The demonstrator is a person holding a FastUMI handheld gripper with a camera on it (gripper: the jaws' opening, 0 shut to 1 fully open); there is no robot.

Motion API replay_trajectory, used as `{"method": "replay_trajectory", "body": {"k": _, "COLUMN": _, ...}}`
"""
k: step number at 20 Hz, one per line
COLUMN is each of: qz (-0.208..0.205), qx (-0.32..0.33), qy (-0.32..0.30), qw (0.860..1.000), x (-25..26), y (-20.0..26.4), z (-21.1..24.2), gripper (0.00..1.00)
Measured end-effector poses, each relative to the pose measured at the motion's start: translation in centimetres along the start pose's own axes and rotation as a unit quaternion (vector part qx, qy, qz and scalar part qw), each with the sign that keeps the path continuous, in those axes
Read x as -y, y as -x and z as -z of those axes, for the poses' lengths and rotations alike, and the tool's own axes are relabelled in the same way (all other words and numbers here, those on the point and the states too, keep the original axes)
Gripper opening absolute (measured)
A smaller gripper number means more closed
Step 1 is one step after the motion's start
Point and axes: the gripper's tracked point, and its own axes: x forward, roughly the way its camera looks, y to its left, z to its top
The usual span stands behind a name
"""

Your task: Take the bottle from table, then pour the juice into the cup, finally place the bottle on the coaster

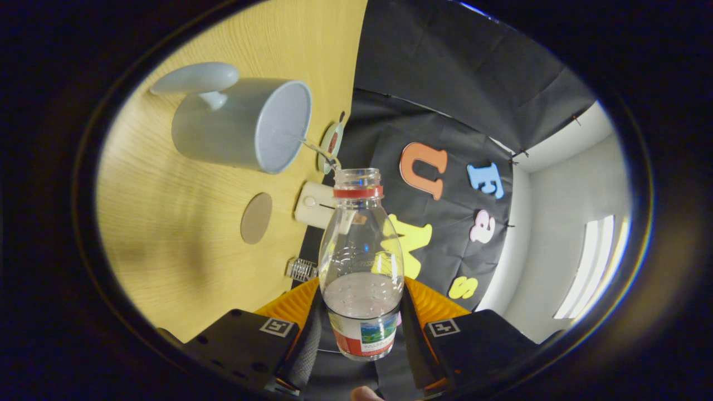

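- The hand-held gripper [362,328] pinches the clear juice bottle [362,262] by its lower body, one finger pressing on each side.
- The bottle's long axis runs straight ahead along the fingers toward 12 o'clock, red neck ring and open mouth farthest away.
- The view is rolled, so the bench [184,234] appears tipped.
- The grey cup [245,125] lies at 10 o'clock from the mouth; a thin stream bridges mouth and rim.
- The round coaster [257,218] sits at 9 o'clock, between cup and fingers, likely the next target.

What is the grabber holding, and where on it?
The gripper holds the clear bottle, its two fingers pressing the lower, labelled part from both sides.
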Motion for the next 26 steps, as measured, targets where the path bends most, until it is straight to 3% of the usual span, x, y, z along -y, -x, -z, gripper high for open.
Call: {"method": "replay_trajectory", "body": {"k": 26, "qz": 0.014, "qx": 0.006, "qy": 0.052, "qw": 0.999, "x": 1.7, "y": -0.3, "z": 0.1, "gripper": 0.72}}
